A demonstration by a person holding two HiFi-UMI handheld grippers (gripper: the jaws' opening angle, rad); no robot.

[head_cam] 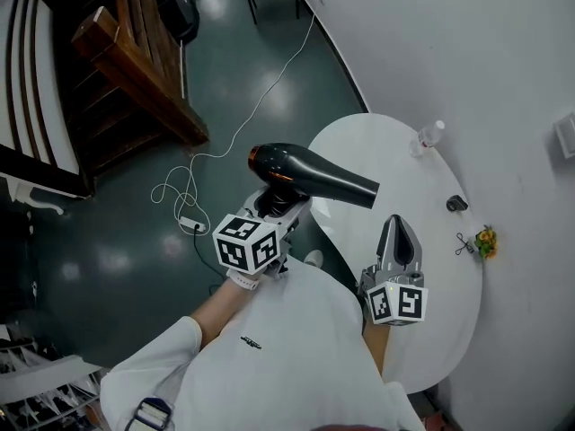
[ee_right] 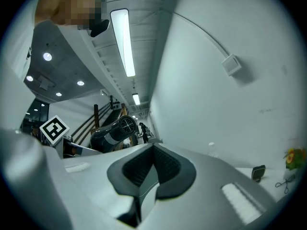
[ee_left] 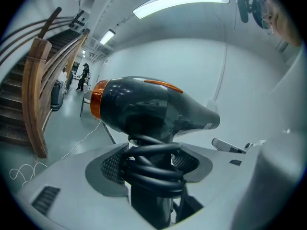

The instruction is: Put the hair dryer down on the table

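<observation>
Dryer [head_cam: 314,176]: up in the air over the near-left edge of the table [head_cam: 449,277], not yet set down, with its nozzle pointing across the top.
Left tongs [head_cam: 274,203]: clenched on the dryer's handle, over the black cord [ee_left: 152,164] wound round it. This probably keeps the coil tight and the body level.
Right tongs [head_cam: 398,232]: closed on nothing, above the table and apart from the dryer. They look idle.
Hidden: the handle's lower end and any plug are behind the left tongs.
Unclear: beyond the bottle [head_cam: 429,136], the small items by the wall are too tiny to name.
</observation>
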